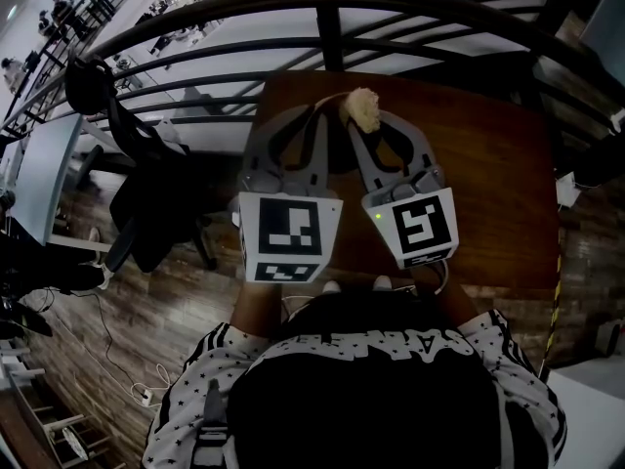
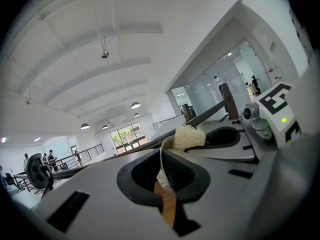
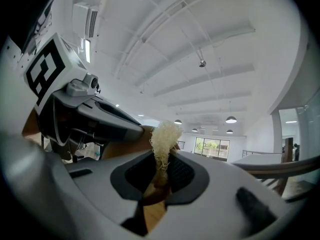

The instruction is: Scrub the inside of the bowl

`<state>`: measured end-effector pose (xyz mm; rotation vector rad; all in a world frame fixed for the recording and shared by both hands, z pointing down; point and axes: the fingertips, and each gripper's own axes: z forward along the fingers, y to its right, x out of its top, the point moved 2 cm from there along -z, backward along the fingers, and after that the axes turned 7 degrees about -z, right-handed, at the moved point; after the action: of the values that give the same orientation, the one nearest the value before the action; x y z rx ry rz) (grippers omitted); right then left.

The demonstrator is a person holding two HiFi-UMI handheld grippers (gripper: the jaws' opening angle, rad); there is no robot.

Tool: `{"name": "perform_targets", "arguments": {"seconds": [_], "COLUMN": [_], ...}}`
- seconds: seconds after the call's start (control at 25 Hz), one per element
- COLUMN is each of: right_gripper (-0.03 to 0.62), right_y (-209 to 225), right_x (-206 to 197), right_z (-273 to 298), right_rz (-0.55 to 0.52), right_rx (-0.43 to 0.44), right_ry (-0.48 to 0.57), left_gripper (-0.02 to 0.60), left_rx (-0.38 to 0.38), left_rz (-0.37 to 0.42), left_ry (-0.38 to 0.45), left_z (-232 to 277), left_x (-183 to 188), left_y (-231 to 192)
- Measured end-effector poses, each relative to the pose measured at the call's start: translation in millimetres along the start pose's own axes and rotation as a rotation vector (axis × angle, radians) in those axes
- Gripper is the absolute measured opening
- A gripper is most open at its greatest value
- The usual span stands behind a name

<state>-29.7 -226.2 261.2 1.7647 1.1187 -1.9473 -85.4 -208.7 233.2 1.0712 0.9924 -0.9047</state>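
Head view has both grippers side by side over the brown table [image 1: 488,164], tips pointing far. The right gripper [image 1: 366,123] is clenched on the scrubber [image 1: 364,108], a pale, shaggy fibre tuft at the far table edge, its long axis running along the jaws, loose end outward. The left gripper [image 2: 167,170] pinches a thin, curved white strip [image 2: 161,156].
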Motion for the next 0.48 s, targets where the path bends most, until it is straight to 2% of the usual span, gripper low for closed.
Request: {"name": "perform_targets", "arguments": {"seconds": [0.48], "right_gripper": [0.063], "right_y": [-1.1], "right_x": [-4.1], "right_z": [-10.6], "right_rz": [0.038], "right_rx": [-0.024], "right_ry": [0.018], "left_gripper": [0.025], "left_rx": [0.003], "left_rz": [0.002], "left_ry": [0.036], "left_z": [-7.1], "left_x": [6.6], "left_y": [4.1]}}
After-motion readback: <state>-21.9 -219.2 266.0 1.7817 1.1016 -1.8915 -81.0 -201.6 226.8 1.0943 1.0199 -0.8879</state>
